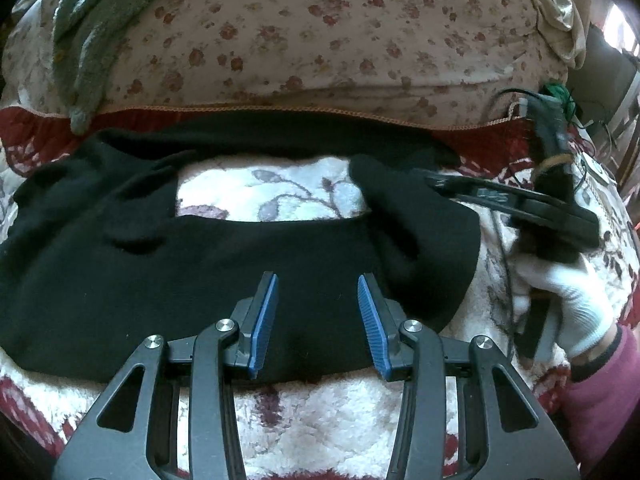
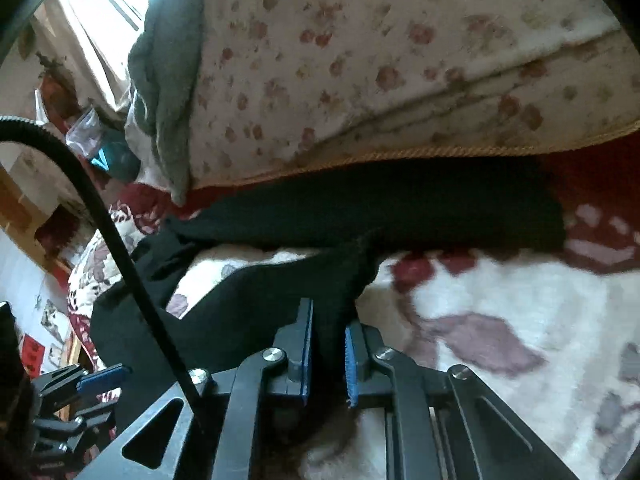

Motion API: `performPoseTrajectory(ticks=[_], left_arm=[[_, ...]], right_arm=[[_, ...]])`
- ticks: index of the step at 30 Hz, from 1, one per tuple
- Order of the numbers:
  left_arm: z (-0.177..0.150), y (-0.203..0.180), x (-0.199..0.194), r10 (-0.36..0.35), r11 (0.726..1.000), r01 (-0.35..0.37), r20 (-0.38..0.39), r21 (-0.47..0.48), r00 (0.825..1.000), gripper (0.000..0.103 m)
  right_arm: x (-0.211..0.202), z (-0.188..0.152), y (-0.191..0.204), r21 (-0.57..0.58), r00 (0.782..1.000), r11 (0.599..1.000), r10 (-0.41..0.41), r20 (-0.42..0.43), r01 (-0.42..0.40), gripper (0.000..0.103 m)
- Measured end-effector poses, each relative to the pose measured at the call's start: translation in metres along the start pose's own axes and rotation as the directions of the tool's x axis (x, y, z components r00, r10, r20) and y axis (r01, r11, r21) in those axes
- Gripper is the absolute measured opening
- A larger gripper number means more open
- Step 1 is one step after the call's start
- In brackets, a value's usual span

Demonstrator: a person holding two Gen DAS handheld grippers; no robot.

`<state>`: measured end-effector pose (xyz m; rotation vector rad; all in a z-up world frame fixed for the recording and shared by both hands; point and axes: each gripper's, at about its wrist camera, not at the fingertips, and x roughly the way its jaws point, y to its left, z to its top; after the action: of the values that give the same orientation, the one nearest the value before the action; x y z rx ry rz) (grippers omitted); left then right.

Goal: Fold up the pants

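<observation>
Black pants (image 1: 224, 276) spread on a white-and-red floral blanket (image 1: 320, 420), a flowered quilt (image 1: 340, 40) behind. Left gripper (image 1: 317, 320) gapes above them; right gripper (image 2: 328, 344) pinches a pants edge.

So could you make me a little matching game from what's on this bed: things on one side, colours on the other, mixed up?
Things:
1. pants
2. towel
3. glove
4. claw pads

Colours:
A. white
B. blue
C. black
D. grey-green

Pairs: 1-C, 2-D, 3-A, 4-B
</observation>
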<state>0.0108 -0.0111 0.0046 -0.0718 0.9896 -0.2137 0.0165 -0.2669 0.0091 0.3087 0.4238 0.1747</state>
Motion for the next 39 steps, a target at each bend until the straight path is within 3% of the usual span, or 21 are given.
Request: performPoseTrajectory(ticks=[8,11,15,17,20,23,26,28,31,35,39], left_arm=[[-0.007,-0.006,-0.006,-0.040,0.999,0.040,0.006,-0.026,0.999,0.041],[-0.010,-0.018,-0.005,-0.069,0.997,0.069,0.005,-0.016,0.998,0.041],[-0.014,-0.037,0.000,-0.091,0.996,0.091,0.004,0.022,0.996,0.041],[-0.016,-0.045,0.005,-0.093,0.995,0.093,-0.007,0.038,0.996,0.041],[-0.019,-0.053,0.009,-0.088,0.995,0.088,-0.010,0.056,0.996,0.041],[-0.023,-0.055,0.012,-0.104,0.993,0.106,-0.029,0.058,0.994,0.041],[-0.027,-0.061,0.011,-0.120,0.989,0.122,-0.031,0.078,0.992,0.041],[-0.029,-0.065,0.012,-0.113,0.989,0.114,-0.022,0.092,0.993,0.041],[-0.029,-0.068,0.017,-0.099,0.991,0.100,-0.019,0.091,0.995,0.041],[-0.025,-0.067,0.022,-0.071,0.993,0.069,0.023,0.094,0.997,0.041],[-0.021,-0.066,0.034,-0.062,0.995,0.063,-0.010,0.083,0.998,0.041]], right_arm=[[-0.092,-0.027,-0.030,0.131,0.984,0.990,-0.080,0.162,0.059,0.011],[-0.118,-0.043,-0.044,0.168,0.978,0.978,-0.147,0.148,0.122,0.011],[-0.123,-0.063,-0.059,0.192,0.974,0.960,-0.220,0.053,0.206,0.011],[-0.122,-0.070,-0.066,0.240,0.972,0.945,-0.234,0.026,0.221,0.023],[-0.143,-0.085,-0.080,0.361,0.975,0.920,-0.199,0.094,0.153,0.044],[-0.158,-0.097,-0.080,0.390,0.981,0.916,-0.150,0.122,0.091,0.045],[-0.161,-0.113,-0.068,0.403,0.994,0.915,-0.029,0.107,-0.017,0.045],[-0.157,-0.126,-0.060,0.437,0.990,0.891,0.075,0.116,-0.119,0.045],[-0.137,-0.140,-0.055,0.516,0.967,0.818,0.211,0.142,-0.254,0.046],[-0.113,-0.139,-0.051,0.560,0.966,0.787,0.198,0.164,-0.257,0.047],[-0.111,-0.126,-0.060,0.583,0.960,0.766,0.169,0.222,-0.269,0.047]])
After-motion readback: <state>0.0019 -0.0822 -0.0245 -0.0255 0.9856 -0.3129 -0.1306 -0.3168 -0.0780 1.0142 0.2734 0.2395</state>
